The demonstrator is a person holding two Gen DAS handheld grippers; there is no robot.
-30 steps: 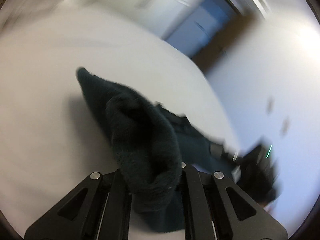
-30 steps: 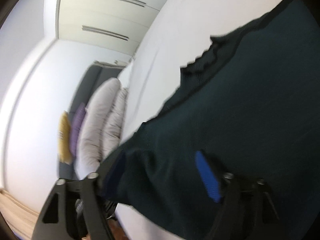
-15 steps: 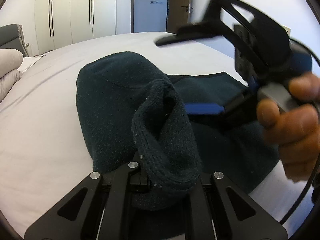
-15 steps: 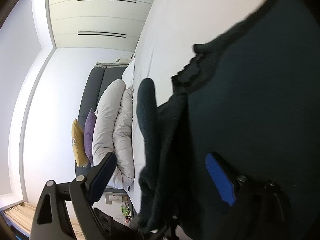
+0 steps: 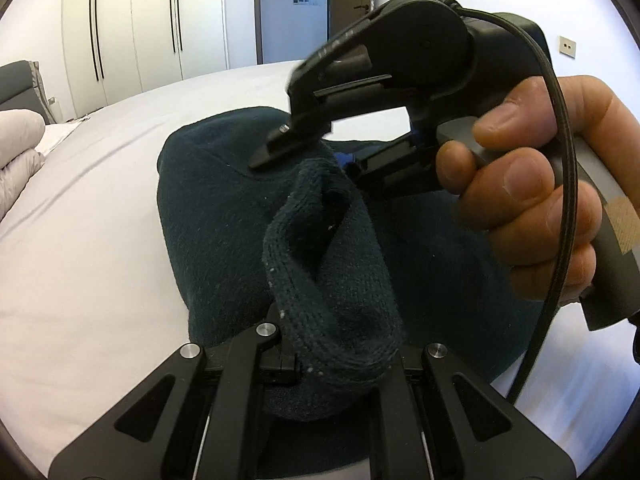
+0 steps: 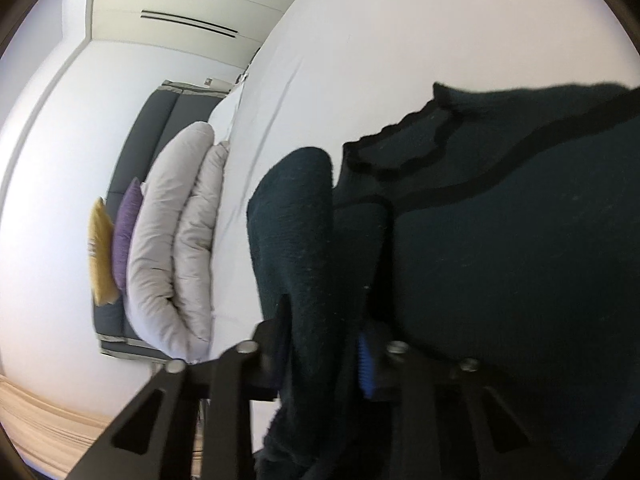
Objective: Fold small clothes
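A dark teal knit garment (image 5: 224, 216) lies on the white bed (image 5: 80, 248). My left gripper (image 5: 340, 364) is shut on a raised fold of its fabric (image 5: 332, 280). My right gripper (image 5: 316, 156), held in a hand (image 5: 532, 184), comes in from the right and its jaws close on the far end of the same fold. In the right wrist view the right gripper (image 6: 324, 352) is shut on a fold of the garment (image 6: 500, 240), with a blue finger pad (image 6: 365, 368) showing beside the cloth.
Grey-white pillows (image 6: 172, 240) with a purple (image 6: 126, 236) and a yellow cushion (image 6: 100, 252) lie at the grey headboard (image 5: 20, 80). White wardrobes (image 5: 128, 28) and a doorway (image 5: 292, 4) stand beyond the bed. A black cable (image 5: 560, 200) hangs from the right gripper.
The right gripper was open over the garment; it has moved to the raised fold and shut on it. The left gripper has kept its hold and steadied.
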